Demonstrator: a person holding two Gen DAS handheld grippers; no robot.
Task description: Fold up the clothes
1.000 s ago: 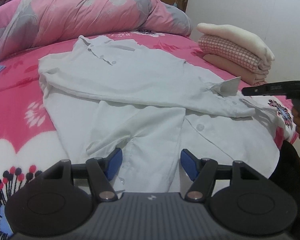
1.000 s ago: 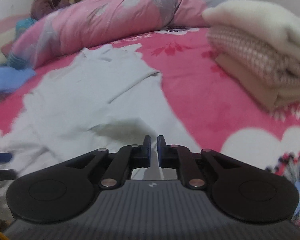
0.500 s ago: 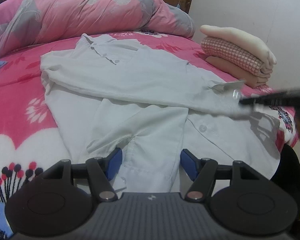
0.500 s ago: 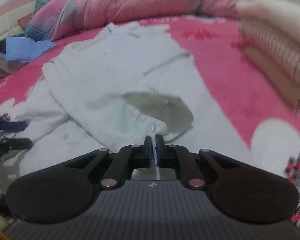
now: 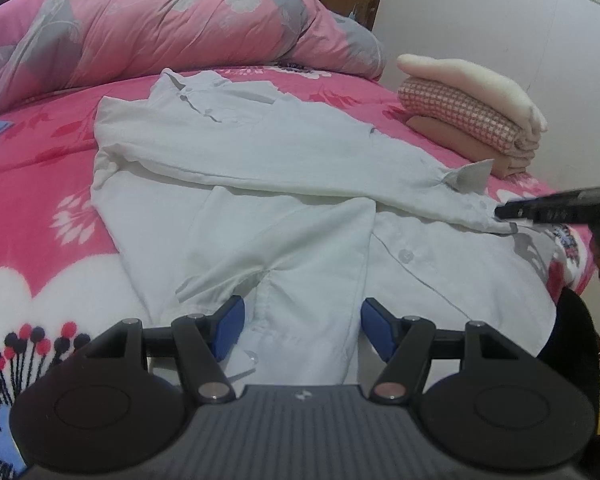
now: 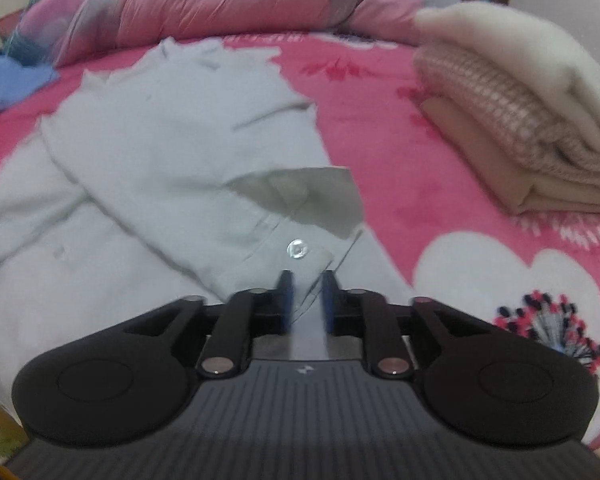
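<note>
The white shirt [image 5: 260, 168] is thin, smooth woven cloth with glossy plastic buttons [image 6: 298, 249]. The bed's pink blanket [image 5: 40, 184] looks fleecy and matt. Each claw [image 5: 302, 330] is matt black plastic with ribbed grey casing.

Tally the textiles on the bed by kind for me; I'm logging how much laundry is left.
White shirt, spread out unfolded: 1
Folded items stacked at the bed's edge: 3 (cream, pink checked, tan)
Pink floral duvet, bunched: 1
Blue cloth, only partly visible: 1
Total: 6
</note>
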